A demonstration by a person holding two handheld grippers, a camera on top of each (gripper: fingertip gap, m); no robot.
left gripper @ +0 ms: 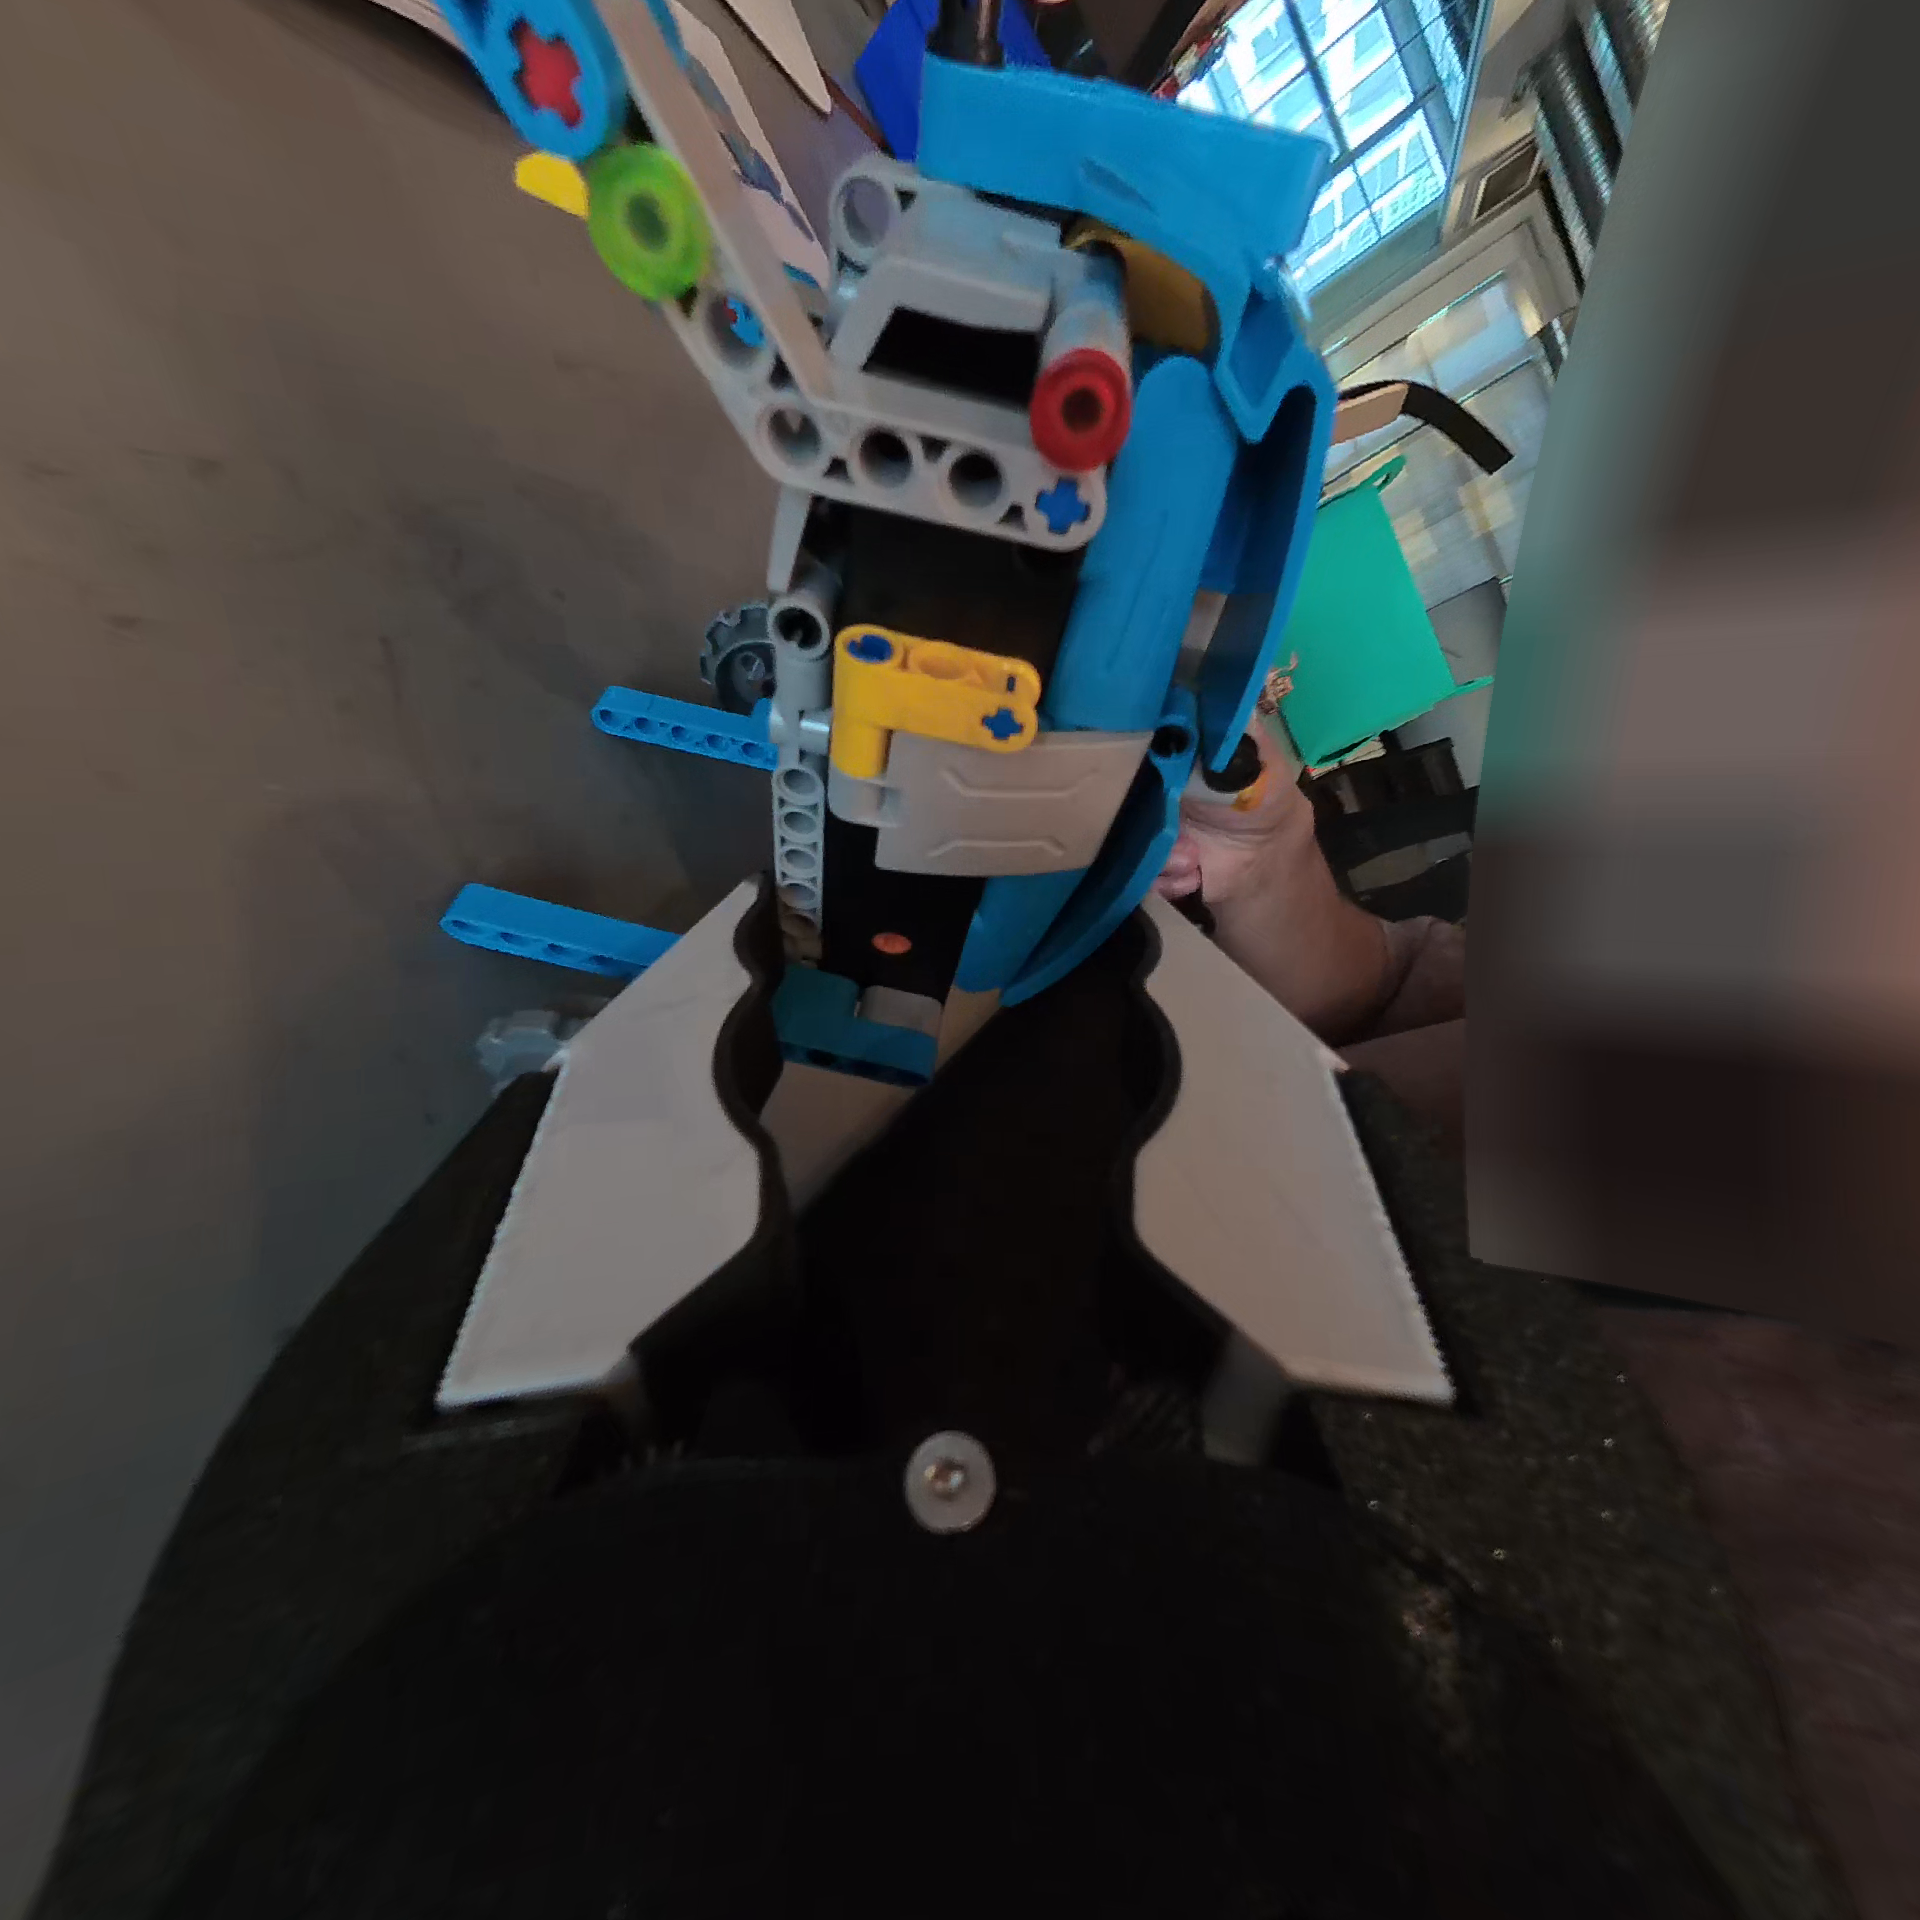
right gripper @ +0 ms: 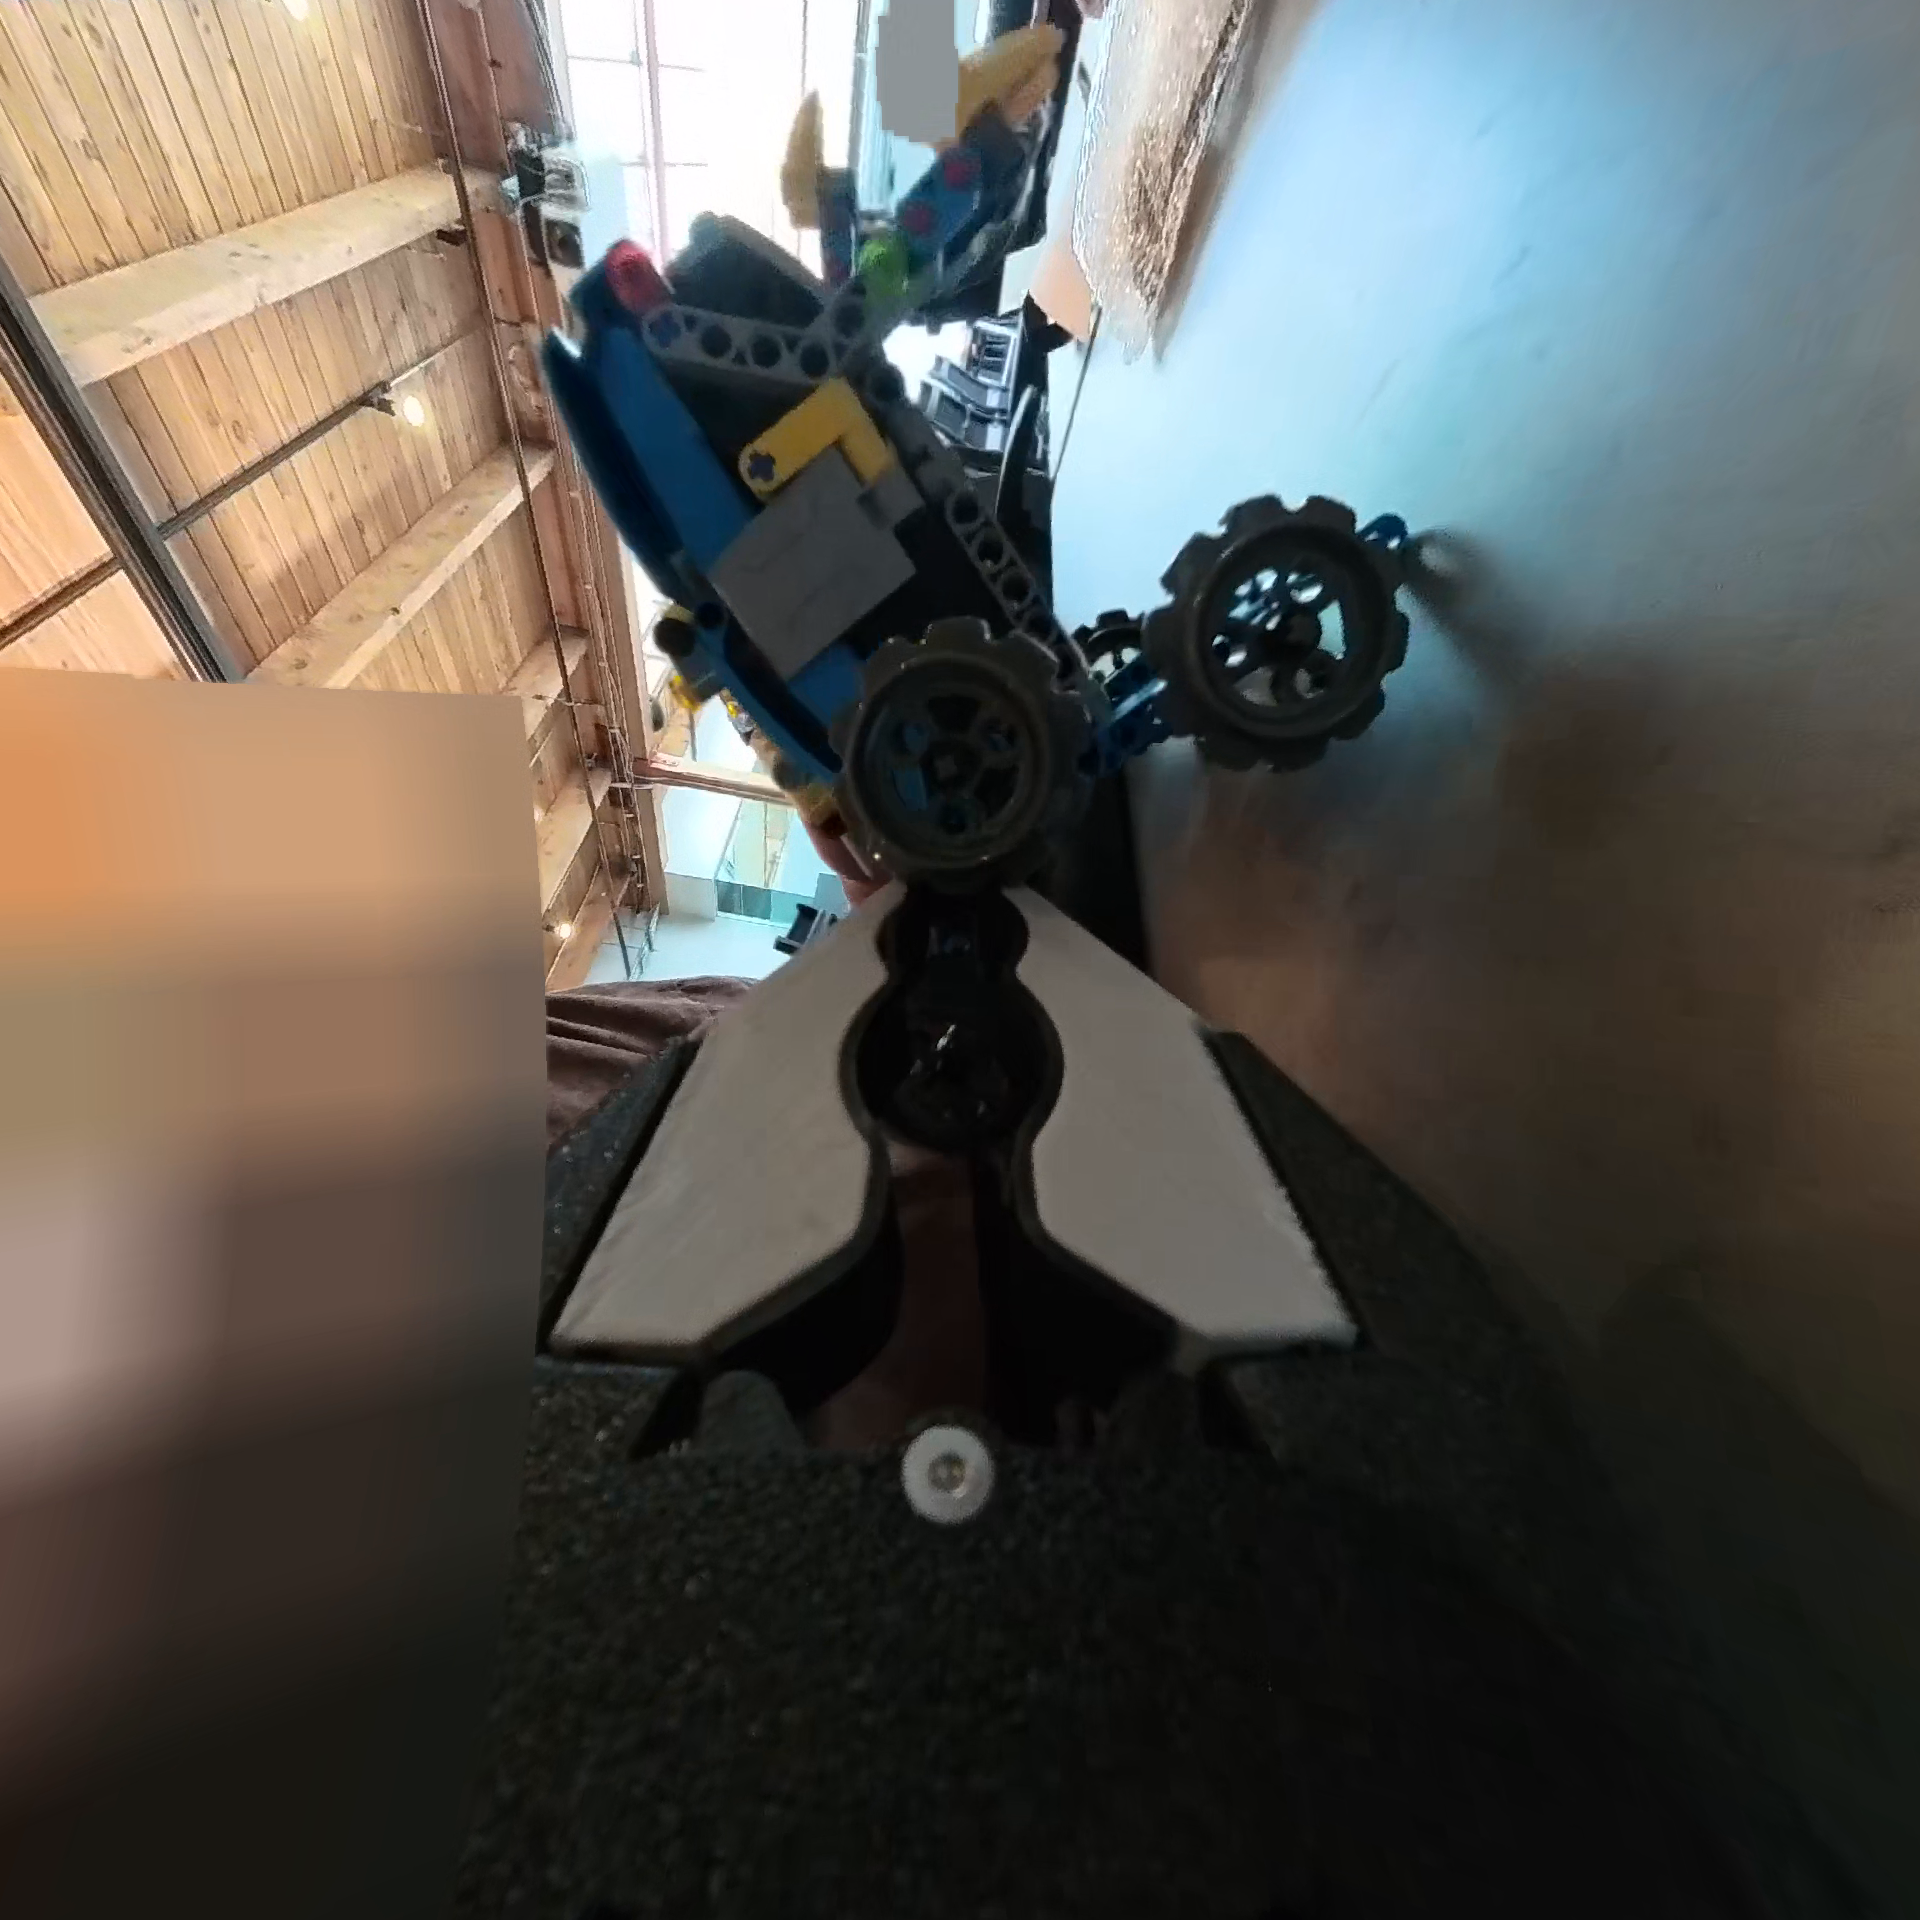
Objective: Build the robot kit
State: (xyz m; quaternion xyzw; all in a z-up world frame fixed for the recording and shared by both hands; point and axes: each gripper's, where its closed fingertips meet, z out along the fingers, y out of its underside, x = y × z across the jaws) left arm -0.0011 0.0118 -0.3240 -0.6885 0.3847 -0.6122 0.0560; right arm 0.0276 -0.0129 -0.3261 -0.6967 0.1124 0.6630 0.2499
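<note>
Left wrist view: the left gripper [left gripper: 951,935] has its jaws part-open and closed onto the near end of a brick-built toy vehicle [left gripper: 997,582], gripping the blue and black lower body. The model stands on end away from the camera, over the grey desk [left gripper: 260,623]. A bare hand [left gripper: 1262,894] touches its right side. Two blue beams [left gripper: 681,722] project left from the model toward the desk.

Right wrist view: the right gripper [right gripper: 951,914] has its jaws narrowly apart around something dark just behind a black wheel [right gripper: 961,753]; whether they actually clamp it, I cannot tell. A second wheel [right gripper: 1288,634] sits to the right on blue struts, close to the desk surface.

Risks, as judged:
- The model is held at one end only — its weight could lever it out of the left jaws.
- Pulling on the wheel while the body is clamped may pop the axle or shed press-fit parts.
- The hand lies close to the left jaws and could be pinched.

Containers: none identifiable in either view — a green object [left gripper: 1361,644] stands far right, contents not visible.
</note>
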